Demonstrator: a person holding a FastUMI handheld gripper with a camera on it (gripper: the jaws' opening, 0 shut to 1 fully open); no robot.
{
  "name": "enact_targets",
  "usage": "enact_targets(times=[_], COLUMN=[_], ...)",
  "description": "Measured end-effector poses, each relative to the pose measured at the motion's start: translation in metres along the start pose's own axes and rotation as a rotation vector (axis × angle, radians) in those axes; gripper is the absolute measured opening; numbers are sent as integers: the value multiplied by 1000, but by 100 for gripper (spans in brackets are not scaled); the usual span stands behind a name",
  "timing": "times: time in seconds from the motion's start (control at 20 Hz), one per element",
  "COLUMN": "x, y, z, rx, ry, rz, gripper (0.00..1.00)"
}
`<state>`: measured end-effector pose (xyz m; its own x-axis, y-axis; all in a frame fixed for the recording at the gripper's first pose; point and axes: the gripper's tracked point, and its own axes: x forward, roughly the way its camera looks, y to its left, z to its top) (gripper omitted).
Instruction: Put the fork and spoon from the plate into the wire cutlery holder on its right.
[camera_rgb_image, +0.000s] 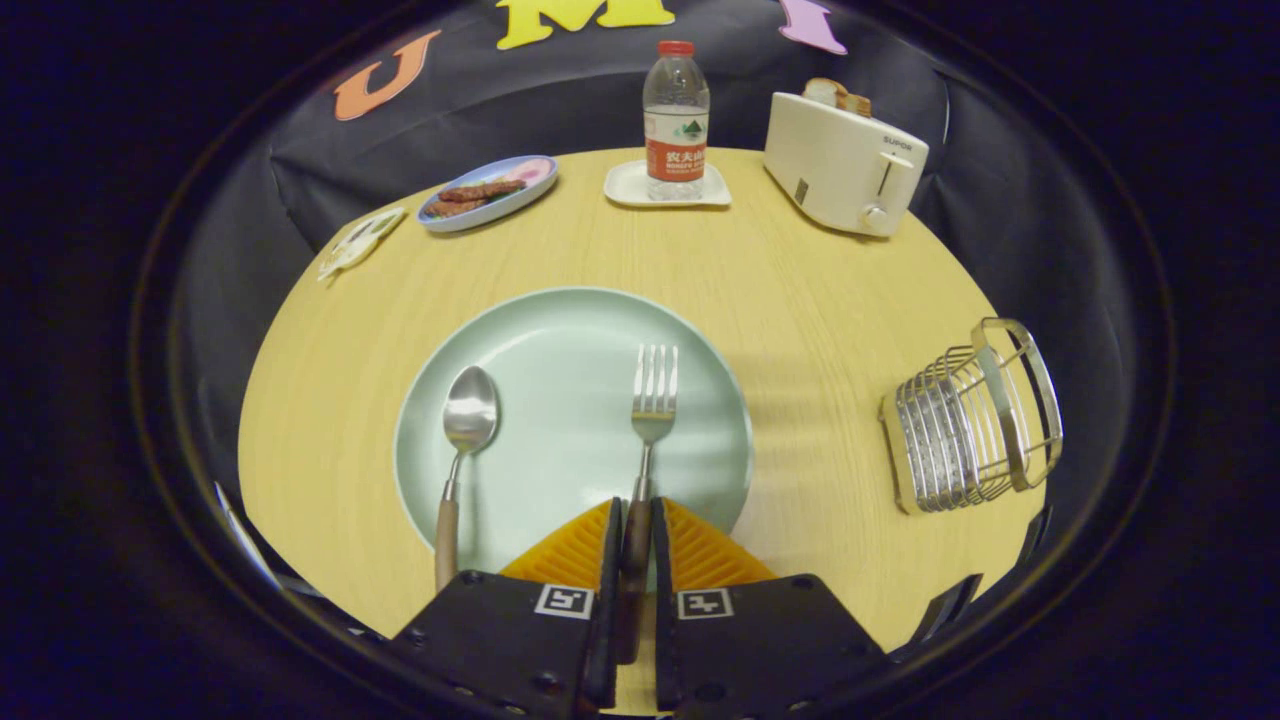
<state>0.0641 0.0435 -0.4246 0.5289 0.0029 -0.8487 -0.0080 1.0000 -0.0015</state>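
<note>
A pale green plate (570, 330) lies on the wooden table just ahead of my fingers. On its right half lies a fork (652, 400), tines pointing away, its wooden handle running back between my fingers. My gripper (636, 520) is shut on the fork's handle, both fingers pressing its sides. A spoon (468, 415) with a wooden handle rests on the plate's left half, bowl pointing away. The wire cutlery holder (975, 420) stands on the table to the right of the plate, apart from it.
Beyond the plate stand a water bottle (676, 120) on a white coaster, a white toaster (845, 160) with bread, and a small dish of food (488, 192). A small card (358, 242) lies at the far left table edge.
</note>
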Motion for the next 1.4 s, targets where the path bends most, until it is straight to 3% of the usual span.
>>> enact_targets(times=[0.15, 0.6, 1.1, 1.4], x=[-6, -72, -123, -139], y=[1, -26, -134, -193], z=[-3, -3, -6, -2], rx=[-8, -21, 19, 16], ry=[19, -6, -26, 6], rz=[10, 108, 90, 11], gripper=[5, 5, 5, 5])
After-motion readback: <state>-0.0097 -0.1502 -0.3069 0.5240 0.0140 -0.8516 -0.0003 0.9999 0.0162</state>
